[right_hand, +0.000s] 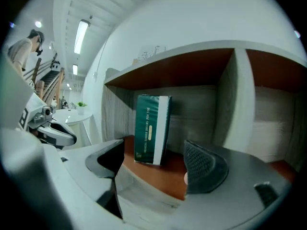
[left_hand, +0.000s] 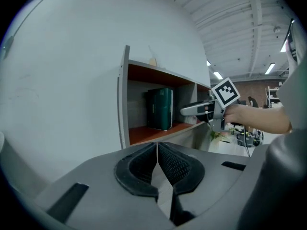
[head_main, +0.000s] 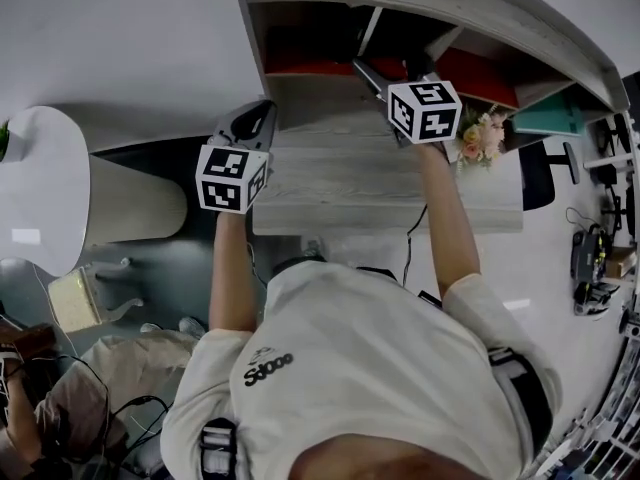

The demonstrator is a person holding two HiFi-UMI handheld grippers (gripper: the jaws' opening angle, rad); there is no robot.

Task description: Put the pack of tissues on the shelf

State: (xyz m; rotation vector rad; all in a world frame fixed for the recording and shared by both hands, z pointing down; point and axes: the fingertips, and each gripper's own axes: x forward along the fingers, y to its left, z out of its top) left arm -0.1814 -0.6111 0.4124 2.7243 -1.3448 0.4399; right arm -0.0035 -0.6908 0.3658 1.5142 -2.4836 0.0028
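Tissue pack stands upright on reddish shelf, white wall above.

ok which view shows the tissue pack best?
Right gripper view: the tissue pack stands upright, close and unblocked on the shelf. Left gripper view shows it smaller, farther off. Head view doesn't show it.

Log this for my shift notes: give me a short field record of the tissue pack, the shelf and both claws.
tissue pack: upright on the shelf, in the leftmost compartment
shelf: brown board, with a grey divider to the right of the pack
left claw: jaws together, empty, short of the shelf
right claw: jaws apart, empty, pointed at the pack, not gripping it
task state: pack appears placed
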